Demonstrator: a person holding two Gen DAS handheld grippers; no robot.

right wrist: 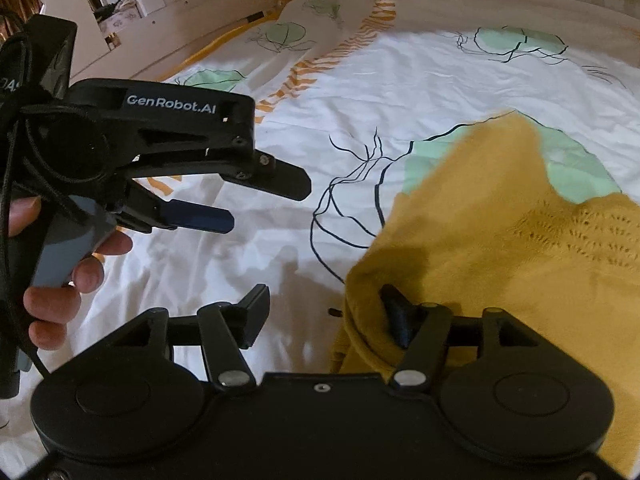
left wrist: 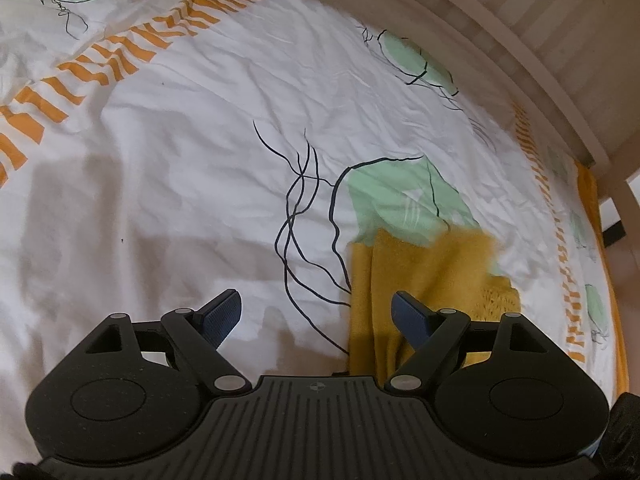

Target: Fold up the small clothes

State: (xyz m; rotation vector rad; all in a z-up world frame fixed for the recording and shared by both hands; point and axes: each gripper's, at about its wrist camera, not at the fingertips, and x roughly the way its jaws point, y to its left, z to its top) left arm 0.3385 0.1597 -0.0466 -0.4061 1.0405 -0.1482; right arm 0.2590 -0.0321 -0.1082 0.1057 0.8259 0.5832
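Observation:
A mustard-yellow knitted garment [left wrist: 420,268] lies crumpled on the white bedsheet [left wrist: 180,152], over a green patch of the print. In the left wrist view my left gripper [left wrist: 316,316] stands open just above the sheet, its right fingertip over the garment's left edge and nothing between the pads. In the right wrist view the garment [right wrist: 500,240] fills the right side. My right gripper [right wrist: 326,312] is open, and a fold of the yellow cloth drapes around its right finger [right wrist: 394,316]; the left pad is well clear of it. The left gripper [right wrist: 268,202] hovers open at the left, over the sheet.
A hand [right wrist: 60,280] holds the left gripper's grip. The sheet has an orange striped border [left wrist: 100,68] and green patches with black lines. A pale wooden slatted bed frame [left wrist: 540,40] runs along the far side. A pillow [right wrist: 320,20] in the same print lies at the back.

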